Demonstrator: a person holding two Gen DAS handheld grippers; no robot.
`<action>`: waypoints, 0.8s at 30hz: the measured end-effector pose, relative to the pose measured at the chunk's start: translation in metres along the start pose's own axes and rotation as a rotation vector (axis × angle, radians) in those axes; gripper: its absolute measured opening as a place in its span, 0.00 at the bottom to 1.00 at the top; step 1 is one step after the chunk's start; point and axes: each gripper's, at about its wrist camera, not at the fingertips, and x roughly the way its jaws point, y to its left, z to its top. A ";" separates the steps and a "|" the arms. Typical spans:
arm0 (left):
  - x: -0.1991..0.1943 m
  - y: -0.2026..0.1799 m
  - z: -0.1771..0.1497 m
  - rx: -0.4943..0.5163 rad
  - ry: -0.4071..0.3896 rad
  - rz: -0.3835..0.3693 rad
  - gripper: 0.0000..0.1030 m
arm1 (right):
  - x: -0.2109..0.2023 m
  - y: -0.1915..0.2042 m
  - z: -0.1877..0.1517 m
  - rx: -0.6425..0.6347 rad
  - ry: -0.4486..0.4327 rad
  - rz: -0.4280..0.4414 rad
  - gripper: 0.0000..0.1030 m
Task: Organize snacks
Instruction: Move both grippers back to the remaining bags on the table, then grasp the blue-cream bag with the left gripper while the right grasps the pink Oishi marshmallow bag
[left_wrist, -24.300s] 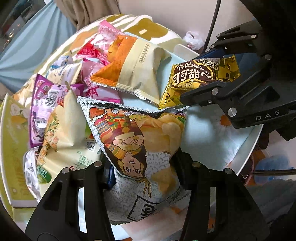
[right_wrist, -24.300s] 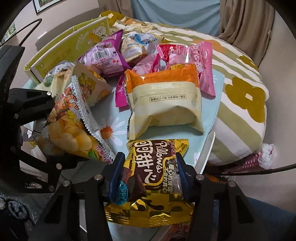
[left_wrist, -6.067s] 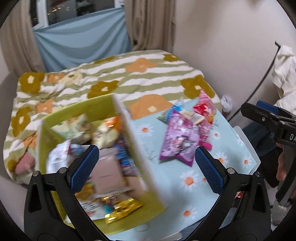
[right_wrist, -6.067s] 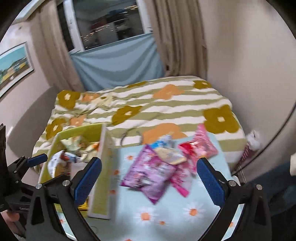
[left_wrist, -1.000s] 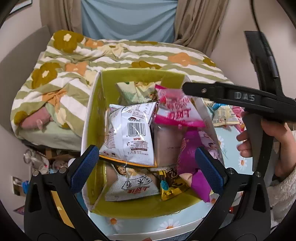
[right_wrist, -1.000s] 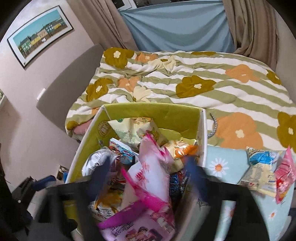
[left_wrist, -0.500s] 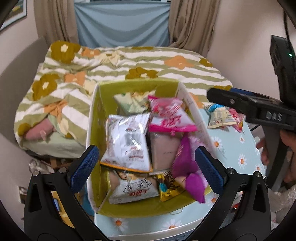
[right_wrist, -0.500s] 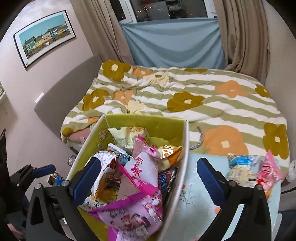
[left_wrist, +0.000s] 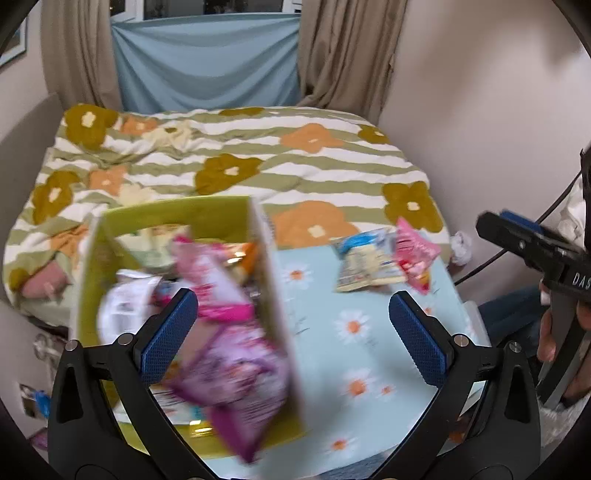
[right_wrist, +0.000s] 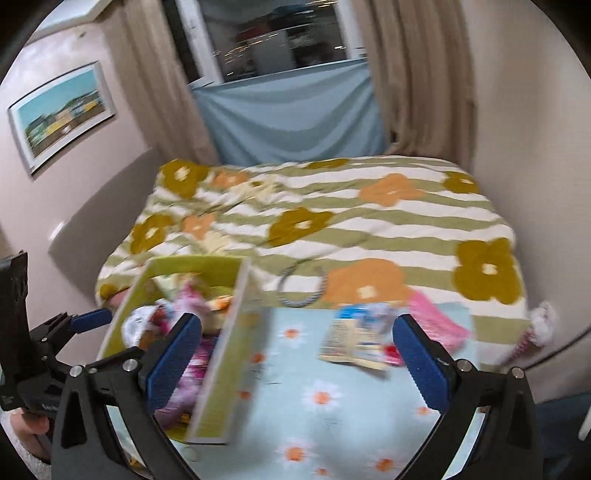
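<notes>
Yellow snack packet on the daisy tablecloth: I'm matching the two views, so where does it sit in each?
Left wrist view: yellow snack packet upper right of centre.
Right wrist view: packet right of centre.
Shared landmark: green box to its left.

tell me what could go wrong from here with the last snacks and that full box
The green box looks heaped, and the purple packet sits high by its near wall, so adding more may tip something out. The yellow packet and pink packet overlap near the table's far edge; a grab could shove one off.
</notes>
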 end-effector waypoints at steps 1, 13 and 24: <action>0.005 -0.008 0.002 -0.003 0.003 -0.003 1.00 | -0.004 -0.013 -0.001 0.014 -0.002 -0.014 1.00; 0.120 -0.101 0.028 -0.064 0.095 0.018 1.00 | 0.022 -0.146 -0.019 0.173 0.112 -0.075 1.00; 0.265 -0.110 0.017 -0.112 0.225 0.055 1.00 | 0.117 -0.209 -0.056 0.373 0.241 -0.027 1.00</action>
